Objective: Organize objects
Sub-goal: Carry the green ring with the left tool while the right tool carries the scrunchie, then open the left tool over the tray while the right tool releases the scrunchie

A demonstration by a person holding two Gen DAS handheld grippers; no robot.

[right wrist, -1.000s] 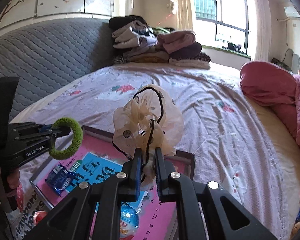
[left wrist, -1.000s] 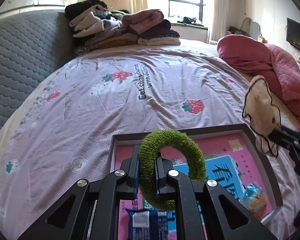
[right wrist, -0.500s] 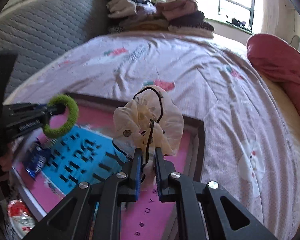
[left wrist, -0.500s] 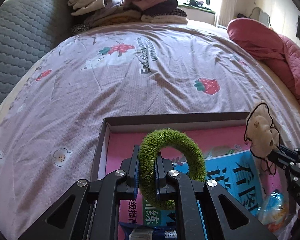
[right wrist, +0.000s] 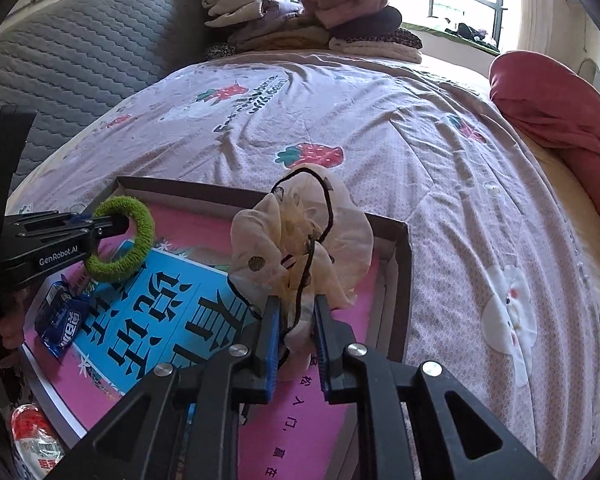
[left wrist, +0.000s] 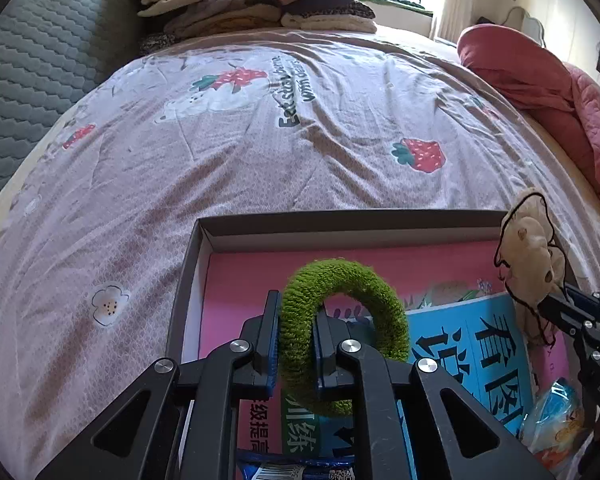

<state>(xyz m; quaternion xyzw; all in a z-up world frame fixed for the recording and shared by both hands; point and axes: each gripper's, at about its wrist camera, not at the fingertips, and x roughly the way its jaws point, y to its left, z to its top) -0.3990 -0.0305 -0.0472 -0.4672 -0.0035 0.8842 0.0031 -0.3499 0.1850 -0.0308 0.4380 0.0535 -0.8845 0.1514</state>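
Both jaws opening — green scrunchie (left wrist: 342, 336), cream scrunchie (right wrist: 300, 248) seemingly loosening over box (left wrist: 340, 227)

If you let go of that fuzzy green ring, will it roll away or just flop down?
The fuzzy green hair ring probably flops rather than rolls: it looks soft and squashes where the left gripper, whose jaws are opening, holds it. It seems light. Dropped, it would likely land in the shallow brown box, whose raised walls should stop it.
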